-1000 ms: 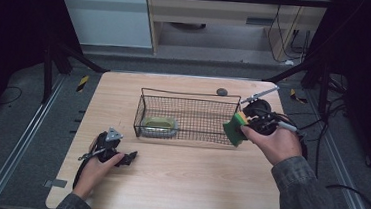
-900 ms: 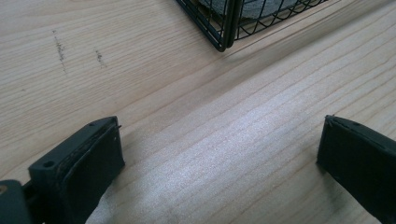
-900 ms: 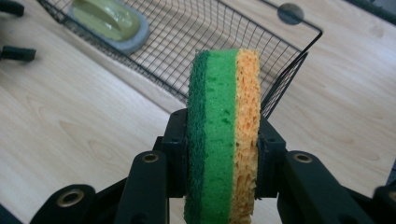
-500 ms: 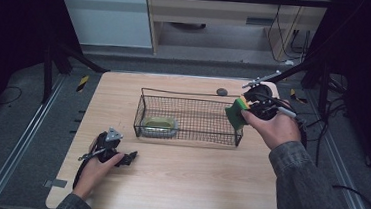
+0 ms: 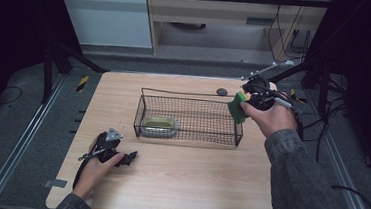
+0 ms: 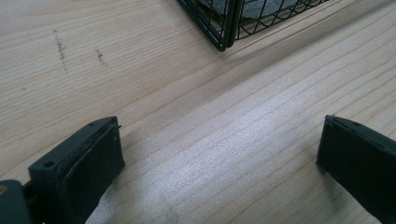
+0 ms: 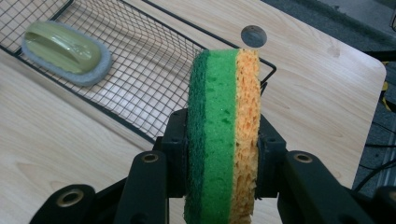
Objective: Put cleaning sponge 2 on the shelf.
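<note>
Wooden counter (image 5: pixel 192 185) underneath; wire basket (image 5: pixel 190 116) mid-counter, long axis left to right, green brush (image 5: pixel 159 126) at its left end; green-and-orange sponge (image 7: pixel 224 126) clamped upright in right gripper (image 5: pixel 246 102) jaws, poised at basket's right end, basket interior lying leftward; left gripper (image 5: pixel 131 156) resting far off, jaws wide, holding nothing.

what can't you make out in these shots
- Sponge: its lower end is cut off by the bottom edge of the right gripper view; the right gripper covers its sides.
- Grey disc: too small in the high view to identify.
- Brush: cut off by the top edge of the left gripper view, behind the basket wire.
</note>
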Available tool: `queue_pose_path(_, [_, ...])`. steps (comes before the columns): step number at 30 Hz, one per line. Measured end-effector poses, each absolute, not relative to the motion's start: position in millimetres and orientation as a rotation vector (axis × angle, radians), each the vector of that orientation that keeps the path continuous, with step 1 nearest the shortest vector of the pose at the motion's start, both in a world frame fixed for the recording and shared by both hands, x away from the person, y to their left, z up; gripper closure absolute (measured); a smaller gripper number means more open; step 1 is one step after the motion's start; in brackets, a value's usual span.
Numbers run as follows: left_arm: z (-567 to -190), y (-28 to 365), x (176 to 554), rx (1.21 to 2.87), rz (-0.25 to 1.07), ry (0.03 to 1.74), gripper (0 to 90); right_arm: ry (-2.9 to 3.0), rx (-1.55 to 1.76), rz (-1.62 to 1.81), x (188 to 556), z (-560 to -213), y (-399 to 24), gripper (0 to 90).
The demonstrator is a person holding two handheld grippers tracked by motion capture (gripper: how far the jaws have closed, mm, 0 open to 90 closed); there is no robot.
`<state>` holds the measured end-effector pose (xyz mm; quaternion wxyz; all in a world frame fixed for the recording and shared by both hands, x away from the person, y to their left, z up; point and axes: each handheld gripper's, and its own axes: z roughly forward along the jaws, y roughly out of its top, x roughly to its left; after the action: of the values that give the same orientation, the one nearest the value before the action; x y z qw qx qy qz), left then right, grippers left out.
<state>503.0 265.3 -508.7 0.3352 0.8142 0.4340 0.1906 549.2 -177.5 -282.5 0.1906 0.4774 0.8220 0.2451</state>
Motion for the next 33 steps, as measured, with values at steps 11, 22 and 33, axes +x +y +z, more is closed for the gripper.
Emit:
queue_pose_path(11, [-508.6,265.4,503.2,2.125,0.497,1.130,0.0,2.306,1.407,0.646,566.8,-297.2,-180.1,64.5])
queue_pose_path(22, [-508.7,265.5,503.5,2.126,0.496,1.127,0.0,2.300,1.482,0.643,586.1,-314.2,-173.9,64.6])
queue_pose_path(33, [-508.7,265.6,503.5,2.127,0.495,1.126,0.0,2.300,1.510,0.616,603.8,-332.1,-171.0,64.6])
